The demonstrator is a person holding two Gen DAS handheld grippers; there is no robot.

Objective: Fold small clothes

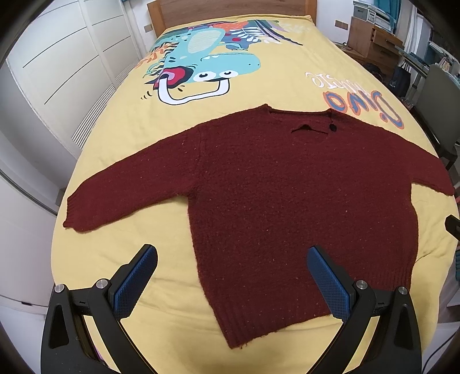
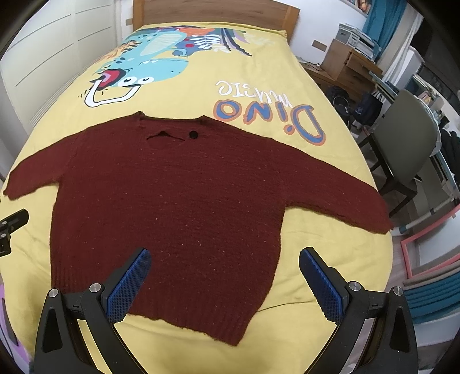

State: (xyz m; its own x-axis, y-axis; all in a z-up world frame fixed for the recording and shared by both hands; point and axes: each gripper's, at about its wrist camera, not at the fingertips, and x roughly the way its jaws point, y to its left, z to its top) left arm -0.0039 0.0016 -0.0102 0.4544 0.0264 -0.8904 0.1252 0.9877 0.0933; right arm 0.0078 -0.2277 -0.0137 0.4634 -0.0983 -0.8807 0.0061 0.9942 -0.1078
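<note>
A dark red knitted sweater [image 1: 287, 201] lies spread flat on a yellow bedspread [image 1: 273, 92], its collar pointing to twelve o'clock toward the wooden headboard [image 1: 230, 11] and its ribbed hem at six o'clock, nearest the cameras. The body's long axis runs from six to twelve, along the length of the bed, while the two sleeves stretch out crosswise toward nine and three o'clock, each drooping a little toward the hem. A small black button [image 2: 193, 134] sits near the neckline, just right of a short slit. Beyond the collar, at about eleven o'clock, the bedspread shows a cartoon dinosaur [image 1: 207, 63], and at about one o'clock some printed lettering [image 2: 270, 112]. The left gripper [image 1: 231, 283] hovers over the hem's left corner with its blue-padded fingers spread wide and nothing between them; one finger is over bare bedspread, the other over the knit. The right gripper [image 2: 225, 283] hangs likewise released and empty over the hem's right half. A grey chair [image 2: 408, 149] stands beside the bed at three o'clock in the right wrist view.
</note>
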